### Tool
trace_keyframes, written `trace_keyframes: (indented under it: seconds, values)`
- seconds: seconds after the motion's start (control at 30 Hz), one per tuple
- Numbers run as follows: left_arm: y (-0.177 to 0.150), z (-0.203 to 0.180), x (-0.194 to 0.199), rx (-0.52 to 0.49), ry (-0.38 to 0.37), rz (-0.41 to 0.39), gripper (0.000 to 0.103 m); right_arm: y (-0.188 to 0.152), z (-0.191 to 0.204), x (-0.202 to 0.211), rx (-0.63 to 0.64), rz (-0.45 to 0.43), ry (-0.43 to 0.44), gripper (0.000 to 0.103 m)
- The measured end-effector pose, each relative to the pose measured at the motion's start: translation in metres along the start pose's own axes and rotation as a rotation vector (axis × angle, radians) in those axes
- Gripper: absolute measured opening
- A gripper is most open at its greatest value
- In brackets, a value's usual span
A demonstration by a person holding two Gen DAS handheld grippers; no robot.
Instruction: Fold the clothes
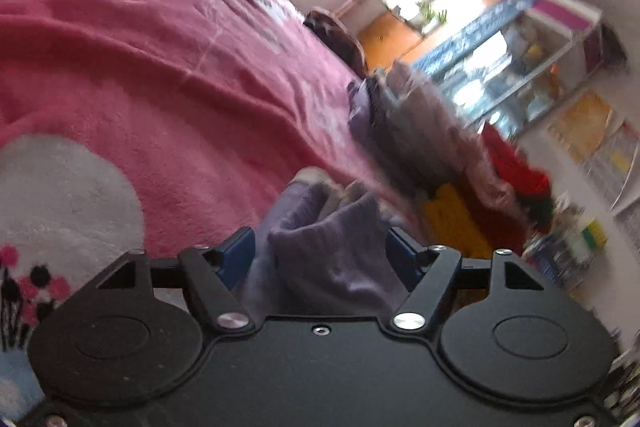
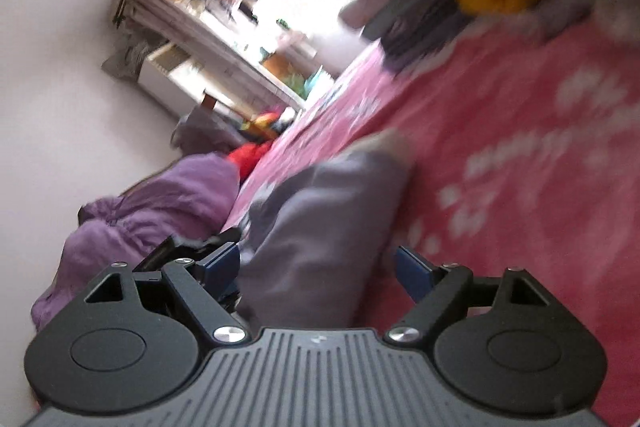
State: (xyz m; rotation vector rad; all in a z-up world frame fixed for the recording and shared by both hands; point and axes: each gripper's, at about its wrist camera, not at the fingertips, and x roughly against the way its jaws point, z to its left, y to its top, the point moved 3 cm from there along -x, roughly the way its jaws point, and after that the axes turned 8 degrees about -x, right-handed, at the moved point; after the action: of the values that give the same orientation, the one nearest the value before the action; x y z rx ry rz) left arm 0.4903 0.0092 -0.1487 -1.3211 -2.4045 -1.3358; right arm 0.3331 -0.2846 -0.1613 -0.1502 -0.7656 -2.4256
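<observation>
Left gripper [image 1: 320, 247] of mine is clamped on a bunched fold of the lavender knit garment [image 1: 332, 251] above the pink flowered blanket [image 1: 160, 87]; my right gripper [image 2: 316, 263] pinches the same garment [image 2: 320, 227], blurred; more clothes [image 1: 440, 147] lie piled nearby

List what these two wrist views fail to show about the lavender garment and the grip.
- Lavender garment, left wrist view: its type and full shape, cut off by the gripper body.
- Right gripper, right wrist view: whether the jaws pinch the fabric; motion blur.
- Clothes pile: individual items, blurred.
</observation>
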Motion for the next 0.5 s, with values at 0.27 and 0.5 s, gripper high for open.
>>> trace_keyframes:
  seconds: [0.27, 0.5]
  values:
    - [-0.012, 0.037, -0.010, 0.238, -0.108, 0.013, 0.028, -0.017, 0.011, -0.027, 0.087, 0.113, -0.024, 0.038]
    - [-0.024, 0.031, 0.020, 0.357, -0.161, 0.074, 0.044, -0.005, 0.021, 0.002, 0.105, 0.128, -0.033, 0.050]
